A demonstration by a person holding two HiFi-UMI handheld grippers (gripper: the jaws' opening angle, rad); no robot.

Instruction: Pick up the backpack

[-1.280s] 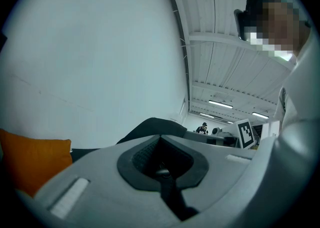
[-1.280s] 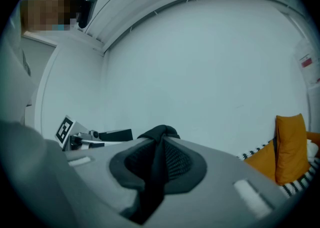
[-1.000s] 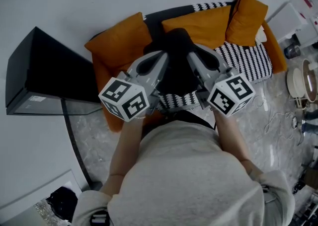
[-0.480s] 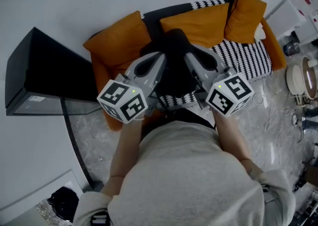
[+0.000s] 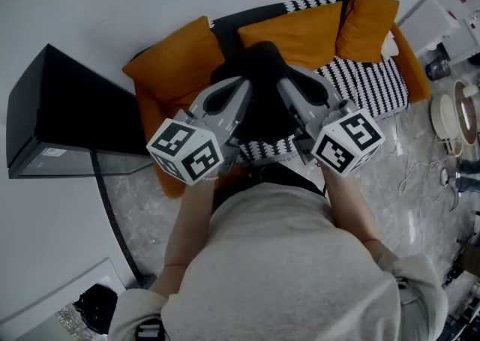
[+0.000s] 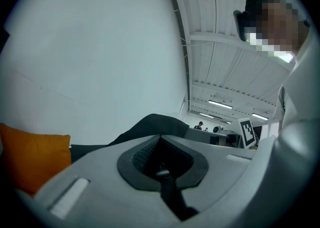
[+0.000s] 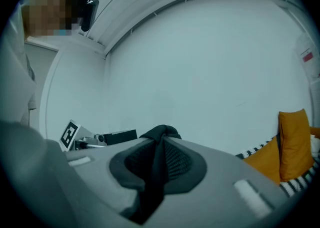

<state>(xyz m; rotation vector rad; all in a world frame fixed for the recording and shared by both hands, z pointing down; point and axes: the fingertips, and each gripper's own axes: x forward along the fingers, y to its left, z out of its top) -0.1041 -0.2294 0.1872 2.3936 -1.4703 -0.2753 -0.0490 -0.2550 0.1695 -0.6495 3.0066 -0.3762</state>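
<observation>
The black backpack (image 5: 262,70) hangs in front of me above the orange sofa (image 5: 172,62), held between both grippers. My left gripper (image 5: 241,91) is shut on a black strap (image 6: 167,184) of the backpack, and dark fabric (image 6: 150,124) shows just past its jaws. A second strap (image 7: 159,137) is pinched in my right gripper (image 5: 288,88), bunching out above the closed jaws. Both grippers point level, side by side, with their marker cubes toward me. The lower part of the backpack is hidden behind the grippers.
The sofa carries orange cushions (image 5: 300,36) and a black-and-white striped throw (image 5: 367,85). A black cabinet (image 5: 67,118) stands to the left against the white wall. Cables (image 5: 420,174) and clutter lie on the marble floor at the right.
</observation>
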